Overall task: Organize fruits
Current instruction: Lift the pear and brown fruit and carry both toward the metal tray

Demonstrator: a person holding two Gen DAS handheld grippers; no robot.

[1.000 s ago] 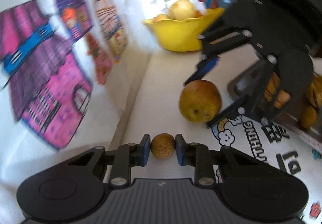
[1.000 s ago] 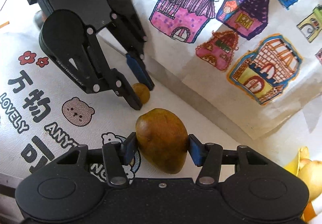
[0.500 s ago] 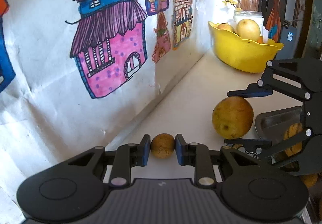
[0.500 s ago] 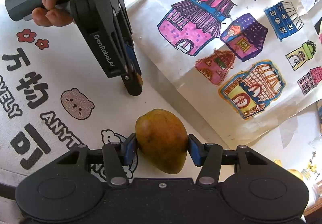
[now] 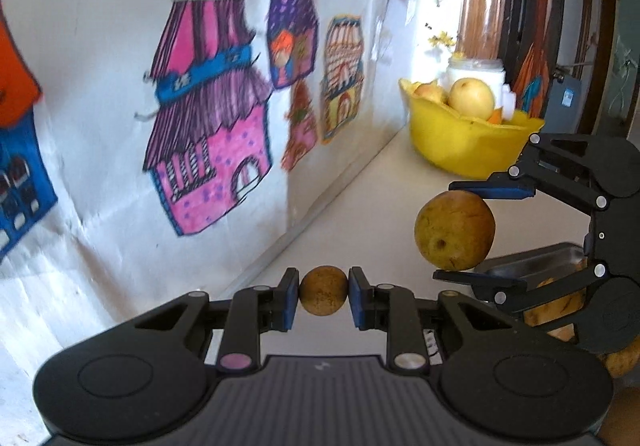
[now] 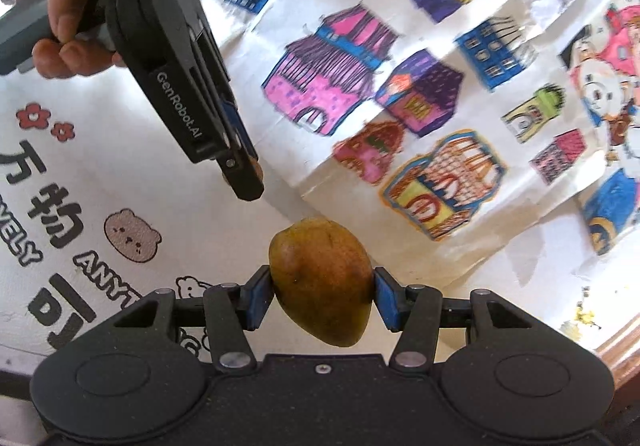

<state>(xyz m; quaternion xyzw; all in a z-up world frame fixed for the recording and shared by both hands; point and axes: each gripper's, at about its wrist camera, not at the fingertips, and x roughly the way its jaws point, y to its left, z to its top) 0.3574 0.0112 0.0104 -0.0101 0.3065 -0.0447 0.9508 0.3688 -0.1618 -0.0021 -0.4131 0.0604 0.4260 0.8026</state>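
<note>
My left gripper [image 5: 323, 296] is shut on a small round brown fruit [image 5: 323, 294], held above the white counter. My right gripper [image 6: 323, 294] is shut on a larger yellow-brown mango [image 6: 322, 282]. In the left wrist view that mango [image 5: 454, 232] hangs between the right gripper's blue pads at the right, off the counter. In the right wrist view the left gripper [image 6: 250, 175] comes in from the upper left, held by a hand [image 6: 60, 21]; only a sliver of its small fruit shows. A yellow bowl [image 5: 460, 143] with pale round fruits stands farther back.
A wall sheet with coloured house drawings [image 5: 208, 149] runs along the counter's far side. A metal tray [image 5: 532, 262] with brownish fruits lies at the right behind the right gripper. A printed cloth with a bear and lettering [image 6: 80, 205] covers the table. A white jar [image 5: 476, 69] stands behind the bowl.
Both grippers have lifted their fruits off the table. The left gripper has rolled to level and risen; the right one has swung toward the wall. Both grips stay the same.
</note>
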